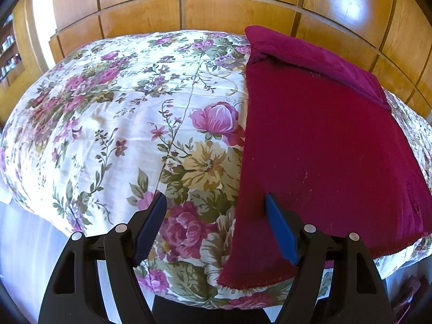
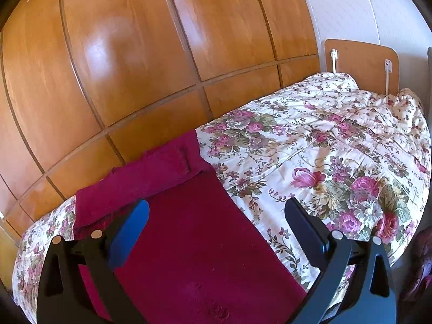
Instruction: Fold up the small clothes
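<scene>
A dark red fleece garment (image 1: 324,145) lies flat on a bed with a floral cover (image 1: 113,113), its far end folded over into a thick band (image 1: 310,54). My left gripper (image 1: 216,201) hovers open above the garment's near left edge, one blue finger over the flowers, the other over the red cloth, nothing between them. In the right wrist view the same garment (image 2: 194,237) stretches away from the camera with its folded end (image 2: 151,167) by the wardrobe. My right gripper (image 2: 216,210) is open above the garment's near part, holding nothing.
A tall wooden wardrobe (image 2: 135,67) runs along the far side of the bed. A wooden headboard (image 2: 361,64) stands at the right end, with a white wall behind it. The floral cover (image 2: 337,148) spreads wide to the right of the garment. A shelf (image 1: 10,54) shows far left.
</scene>
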`<state>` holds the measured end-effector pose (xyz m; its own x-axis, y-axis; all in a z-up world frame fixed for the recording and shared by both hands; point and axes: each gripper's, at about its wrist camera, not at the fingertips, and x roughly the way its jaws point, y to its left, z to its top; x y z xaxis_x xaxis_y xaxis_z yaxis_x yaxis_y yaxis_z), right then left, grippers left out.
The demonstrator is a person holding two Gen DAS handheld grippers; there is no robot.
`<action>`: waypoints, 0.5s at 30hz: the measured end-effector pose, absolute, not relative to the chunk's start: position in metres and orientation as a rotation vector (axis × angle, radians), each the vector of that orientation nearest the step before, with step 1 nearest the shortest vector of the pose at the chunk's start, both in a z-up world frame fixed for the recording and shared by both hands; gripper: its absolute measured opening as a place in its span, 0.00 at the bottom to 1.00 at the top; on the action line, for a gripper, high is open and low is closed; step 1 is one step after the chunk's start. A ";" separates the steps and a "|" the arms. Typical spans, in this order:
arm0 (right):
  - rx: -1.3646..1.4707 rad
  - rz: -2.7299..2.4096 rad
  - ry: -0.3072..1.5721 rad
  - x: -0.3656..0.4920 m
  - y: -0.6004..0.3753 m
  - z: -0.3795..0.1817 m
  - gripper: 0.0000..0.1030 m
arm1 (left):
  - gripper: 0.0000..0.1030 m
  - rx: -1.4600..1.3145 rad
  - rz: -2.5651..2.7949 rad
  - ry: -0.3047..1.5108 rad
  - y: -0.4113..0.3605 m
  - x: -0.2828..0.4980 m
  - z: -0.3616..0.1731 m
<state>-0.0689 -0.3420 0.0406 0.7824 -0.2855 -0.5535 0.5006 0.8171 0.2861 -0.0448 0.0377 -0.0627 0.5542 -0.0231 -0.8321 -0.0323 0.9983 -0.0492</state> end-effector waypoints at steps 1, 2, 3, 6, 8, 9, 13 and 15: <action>0.436 -0.439 0.518 -0.069 -0.342 0.041 0.98 | 0.71 -0.062 0.004 0.983 0.038 -0.046 -0.063; 0.434 -0.437 0.520 -0.069 -0.341 0.040 0.98 | 0.71 -0.064 0.001 0.983 0.038 -0.046 -0.063; 0.432 -0.435 0.521 -0.068 -0.341 0.040 0.98 | 0.71 -0.066 0.000 0.983 0.038 -0.047 -0.062; 0.419 -0.434 0.521 -0.069 -0.340 0.041 0.98 | 0.71 -0.072 -0.006 0.984 0.040 -0.048 -0.063; 0.412 -0.432 0.524 -0.069 -0.340 0.040 0.98 | 0.71 -0.077 -0.011 0.985 0.040 -0.048 -0.063; 0.411 -0.431 0.526 -0.069 -0.340 0.040 0.98 | 0.71 -0.079 -0.012 0.986 0.041 -0.048 -0.064; 0.405 -0.431 0.548 -0.067 -0.341 0.034 0.98 | 0.71 -0.087 -0.015 0.985 0.042 -0.049 -0.063; 0.420 -0.400 0.589 -0.063 -0.345 0.024 0.98 | 0.71 -0.080 -0.028 0.984 0.044 -0.050 -0.063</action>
<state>-0.0629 -0.3445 0.0238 0.7609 -0.2390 -0.6033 0.4726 0.8411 0.2629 -0.0499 0.0438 -0.0628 0.5537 -0.0595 -0.8306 -0.0130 0.9967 -0.0801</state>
